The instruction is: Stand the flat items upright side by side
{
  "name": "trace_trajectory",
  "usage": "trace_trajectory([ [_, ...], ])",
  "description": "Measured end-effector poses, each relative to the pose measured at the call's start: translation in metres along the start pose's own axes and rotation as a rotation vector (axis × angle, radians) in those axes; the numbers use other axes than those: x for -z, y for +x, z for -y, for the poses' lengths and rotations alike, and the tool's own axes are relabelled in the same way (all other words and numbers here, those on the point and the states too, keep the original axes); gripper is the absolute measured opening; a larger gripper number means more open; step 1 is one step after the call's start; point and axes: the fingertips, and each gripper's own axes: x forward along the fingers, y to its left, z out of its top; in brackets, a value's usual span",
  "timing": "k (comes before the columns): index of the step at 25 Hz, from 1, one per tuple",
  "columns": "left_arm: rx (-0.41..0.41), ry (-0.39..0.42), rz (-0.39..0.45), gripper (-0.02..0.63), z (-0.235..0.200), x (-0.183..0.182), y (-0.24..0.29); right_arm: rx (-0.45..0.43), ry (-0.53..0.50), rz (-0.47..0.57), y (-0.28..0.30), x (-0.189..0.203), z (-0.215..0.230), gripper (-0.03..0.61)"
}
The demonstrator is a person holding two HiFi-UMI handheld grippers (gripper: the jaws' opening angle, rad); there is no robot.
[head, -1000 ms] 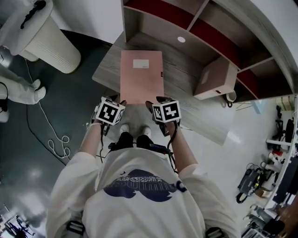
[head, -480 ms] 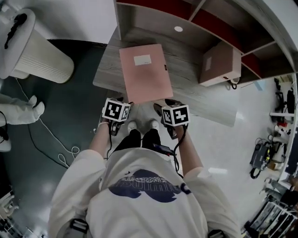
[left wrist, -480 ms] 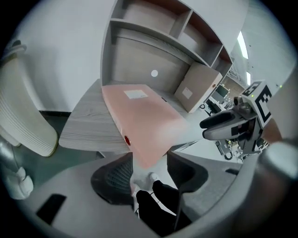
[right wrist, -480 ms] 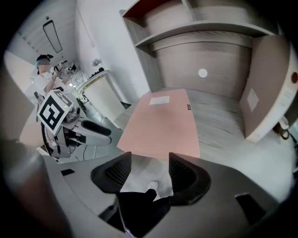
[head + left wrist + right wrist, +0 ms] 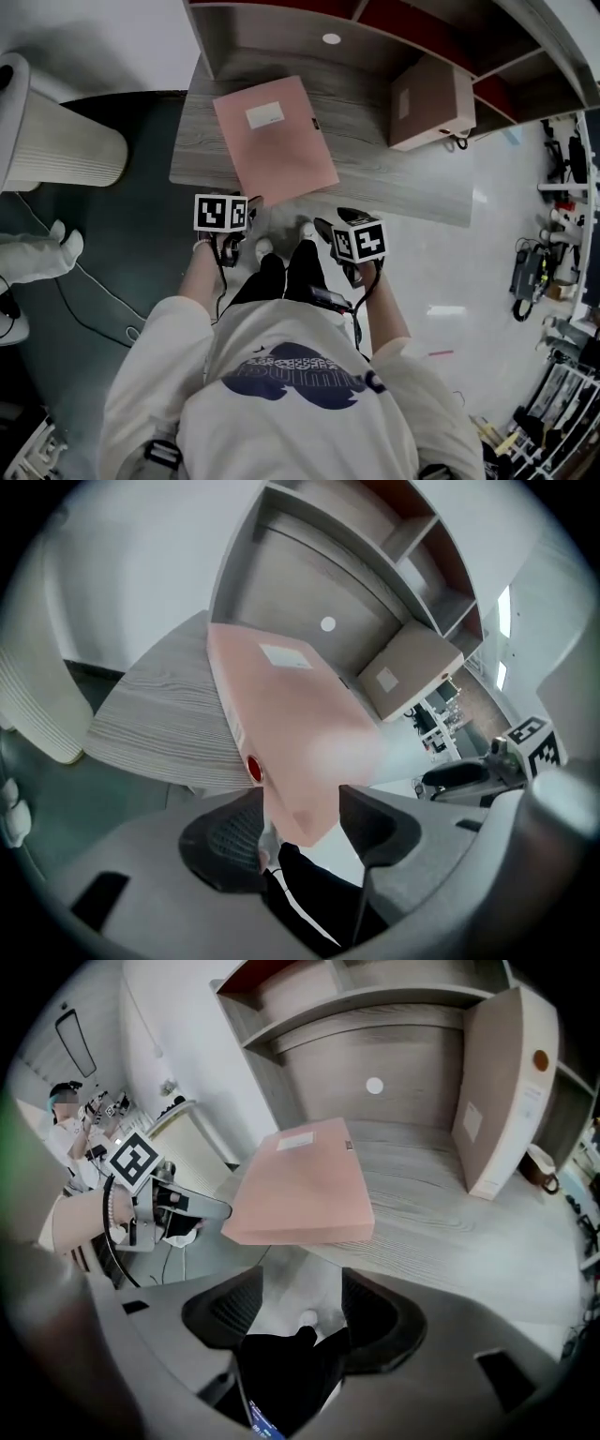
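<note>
A pink flat file box [image 5: 272, 139] lies on the wooden table [image 5: 403, 183], its near corner hanging over the front edge. A second box [image 5: 427, 98] of the same kind stands upright to the right, by the shelf. My left gripper [image 5: 239, 217] hangs just below that overhanging corner. In the left gripper view the corner [image 5: 300, 799] shows between the jaws [image 5: 300, 822], which have just been opening and do not press it. My right gripper [image 5: 330, 232] is off the table edge. Its jaws [image 5: 300, 1302] have also been opening, with nothing between them and the flat box [image 5: 305, 1185] ahead.
A wooden shelf unit [image 5: 281, 28] runs along the back of the table. A white ribbed bin [image 5: 56, 150] stands on the dark floor at left. The person's shoes [image 5: 281, 248] are under the table's front edge. Equipment clutter [image 5: 562, 272] lines the far right.
Both grippers have drawn back and down from the pink box's near edge, toward the person. The box stays flat on the table. The head view has swung, so the table sits higher in frame.
</note>
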Motion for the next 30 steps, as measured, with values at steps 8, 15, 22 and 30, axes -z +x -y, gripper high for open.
trace_trajectory([
  [8,0.001,-0.038,-0.007,0.242,-0.015,-0.013,0.008,-0.005,0.029,-0.017,0.002,0.005,0.013,0.261],
  [15,0.018,-0.105,-0.013,0.242,-0.016,-0.013,0.016,-0.032,0.014,-0.019,0.007,-0.007,0.025,0.262],
  [22,0.001,-0.16,-0.032,0.242,-0.018,-0.012,0.024,-0.058,-0.029,-0.034,0.008,-0.029,0.05,0.267],
  [30,-0.002,-0.227,-0.056,0.212,-0.016,-0.01,0.027,-0.082,-0.125,-0.058,0.013,-0.07,0.083,0.287],
])
